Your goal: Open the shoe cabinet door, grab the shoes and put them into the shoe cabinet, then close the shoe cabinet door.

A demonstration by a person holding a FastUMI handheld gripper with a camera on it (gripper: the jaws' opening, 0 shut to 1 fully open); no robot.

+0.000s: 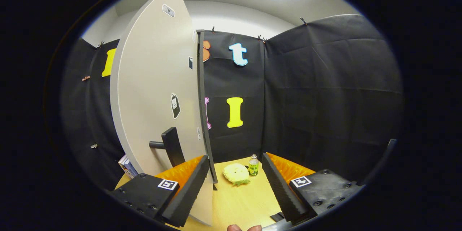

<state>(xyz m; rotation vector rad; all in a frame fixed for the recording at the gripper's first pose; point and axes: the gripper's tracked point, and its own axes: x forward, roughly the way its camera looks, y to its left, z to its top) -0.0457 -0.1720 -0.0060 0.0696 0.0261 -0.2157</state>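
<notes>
Holding my fingers (234, 187) wide apart and empty, I am facing the cabinet door's (155, 90) edge, its black handle (172, 146) just ahead of my left finger.

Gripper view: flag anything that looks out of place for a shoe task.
A cabbage-like vegetable and small green bottle sit on the wooden surface beyond the open claw, odd beside a shoe cabinet door.

The gripper (234, 191) has two black fingers (187, 195) with ribbed inner pads. Behind each finger there is an orange part, and then a black block with small round screws. Each block carries a white square marker (168, 184) with a black pattern on top.
</notes>
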